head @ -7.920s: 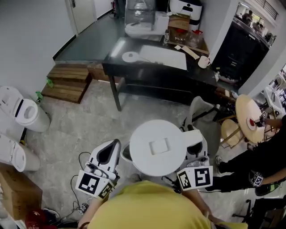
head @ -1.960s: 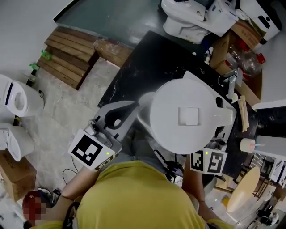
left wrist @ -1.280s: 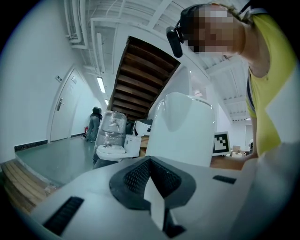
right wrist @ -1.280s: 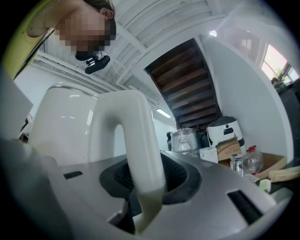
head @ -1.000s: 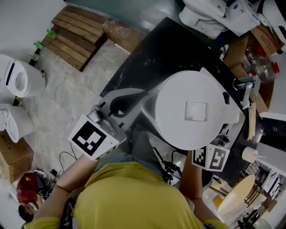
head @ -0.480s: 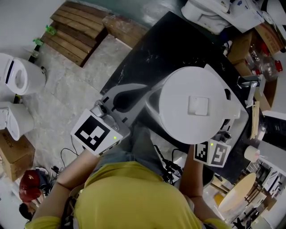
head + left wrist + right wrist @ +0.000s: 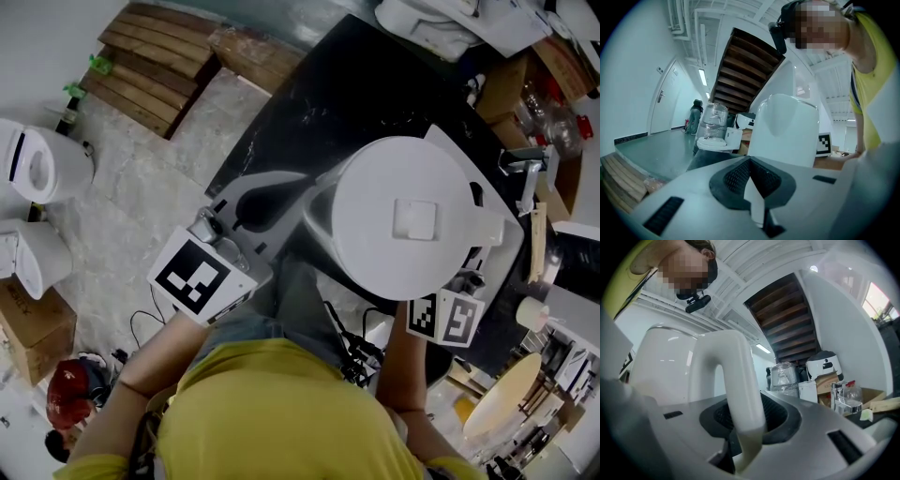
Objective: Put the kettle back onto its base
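Since the first frame, when it hung over the floor short of the table, the kettle (image 7: 412,220) has come in over the black tabletop (image 7: 361,89), and in the last half second I see it barely shift. It now sits in the air over the tabletop's near left corner, lid up, spout toward the far right.

I have the right gripper (image 7: 745,430) clamped on the kettle's handle (image 7: 733,376), which runs up through the jaws. The left gripper (image 7: 298,202) is at the kettle's left side. Its jaws are pinched on a thin white sliver that I take for the kettle's lower edge, though that view is too close to be sure.

Open room lies behind the kettle, a bare stretch of black running to the far left corner. The left edge of the tabletop passes just beside the left gripper. The right side is crowded: a cardboard box (image 7: 553,70), a metal fitting (image 7: 520,169), a wooden stick (image 7: 536,246) and a white cup (image 7: 531,314) near the right edge. A white appliance (image 7: 441,28) stands at the far edge.
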`<state>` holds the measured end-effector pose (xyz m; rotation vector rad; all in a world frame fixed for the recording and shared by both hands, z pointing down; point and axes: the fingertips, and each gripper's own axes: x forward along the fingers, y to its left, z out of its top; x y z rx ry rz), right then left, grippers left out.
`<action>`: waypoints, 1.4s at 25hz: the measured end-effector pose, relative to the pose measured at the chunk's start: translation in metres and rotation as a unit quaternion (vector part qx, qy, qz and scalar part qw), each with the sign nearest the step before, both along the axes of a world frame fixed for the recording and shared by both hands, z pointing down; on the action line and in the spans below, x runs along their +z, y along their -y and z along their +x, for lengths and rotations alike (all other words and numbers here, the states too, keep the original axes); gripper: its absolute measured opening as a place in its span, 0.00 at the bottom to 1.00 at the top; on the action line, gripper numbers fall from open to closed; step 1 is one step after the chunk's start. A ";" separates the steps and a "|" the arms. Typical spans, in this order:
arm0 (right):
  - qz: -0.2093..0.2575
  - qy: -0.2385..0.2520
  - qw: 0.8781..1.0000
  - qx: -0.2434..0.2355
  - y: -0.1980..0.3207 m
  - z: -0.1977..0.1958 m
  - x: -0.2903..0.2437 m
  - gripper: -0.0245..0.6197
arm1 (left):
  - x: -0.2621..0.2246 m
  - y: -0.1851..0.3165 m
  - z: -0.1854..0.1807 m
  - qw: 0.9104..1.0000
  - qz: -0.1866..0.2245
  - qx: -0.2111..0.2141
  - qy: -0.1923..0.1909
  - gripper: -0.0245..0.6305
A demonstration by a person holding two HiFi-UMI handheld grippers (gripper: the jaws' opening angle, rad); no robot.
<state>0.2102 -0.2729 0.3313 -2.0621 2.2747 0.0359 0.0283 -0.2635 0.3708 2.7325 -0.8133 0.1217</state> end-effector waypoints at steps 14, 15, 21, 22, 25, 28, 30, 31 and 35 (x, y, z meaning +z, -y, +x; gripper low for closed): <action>0.009 0.009 1.000 0.009 -0.003 0.005 0.010 0.23 | 0.008 0.000 0.002 1.000 -0.006 -0.001 0.000 0.04; 0.010 0.008 1.000 0.009 -0.003 0.004 0.009 0.23 | 0.008 0.000 0.002 1.000 -0.005 -0.002 0.001 0.04; 0.022 0.004 1.000 -0.004 -0.003 0.003 0.008 0.23 | 0.007 -0.001 0.001 1.000 -0.006 -0.001 0.001 0.04; 0.023 0.005 1.000 -0.003 -0.004 0.003 0.009 0.23 | 0.007 -0.001 0.002 1.000 -0.006 0.000 0.000 0.04; 0.024 0.007 1.000 0.001 -0.003 0.005 0.010 0.23 | 0.007 -0.001 0.003 1.000 -0.005 0.000 0.000 0.04; 0.024 0.003 1.000 0.005 -0.003 0.005 0.010 0.22 | 0.007 0.000 0.003 1.000 -0.005 0.000 0.001 0.04; 0.021 -0.002 1.000 0.008 -0.002 0.004 0.009 0.22 | 0.007 0.001 0.002 1.000 -0.006 -0.001 0.002 0.04; 0.018 -0.004 1.000 0.010 -0.002 0.004 0.009 0.22 | 0.008 0.002 0.002 1.000 -0.007 -0.001 0.002 0.04; 0.012 -0.012 1.000 0.016 0.000 0.002 0.010 0.22 | 0.010 0.006 0.001 1.000 -0.009 -0.005 0.004 0.04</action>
